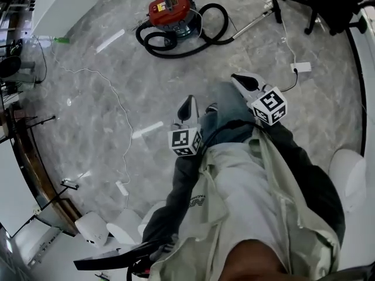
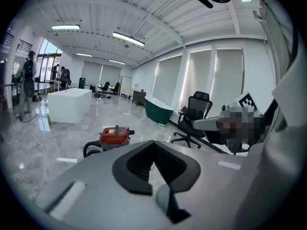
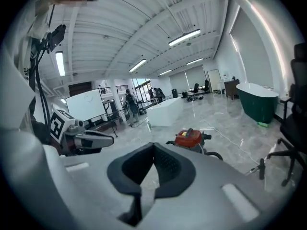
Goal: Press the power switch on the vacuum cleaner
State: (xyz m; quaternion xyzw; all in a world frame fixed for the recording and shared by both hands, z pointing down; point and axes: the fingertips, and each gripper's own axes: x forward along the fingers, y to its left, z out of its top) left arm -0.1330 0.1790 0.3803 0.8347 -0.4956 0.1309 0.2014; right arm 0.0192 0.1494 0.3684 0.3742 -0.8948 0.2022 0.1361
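On the grey marble floor [image 1: 176,81], well ahead of the person, stands the red-topped canister vacuum cleaner [image 1: 170,12]. Its black hose [image 1: 149,43] is looped around it, and its wand [image 1: 252,23] stretches off to its right. Both grippers hang in the air well short of the vacuum cleaner, pointing toward it. The left gripper [image 1: 188,100] has its fingers closed together with nothing between them. The right gripper [image 1: 239,78] is likewise closed and empty. A black office chair [image 1: 328,4] stands further right of the vacuum cleaner, past the wand's end.
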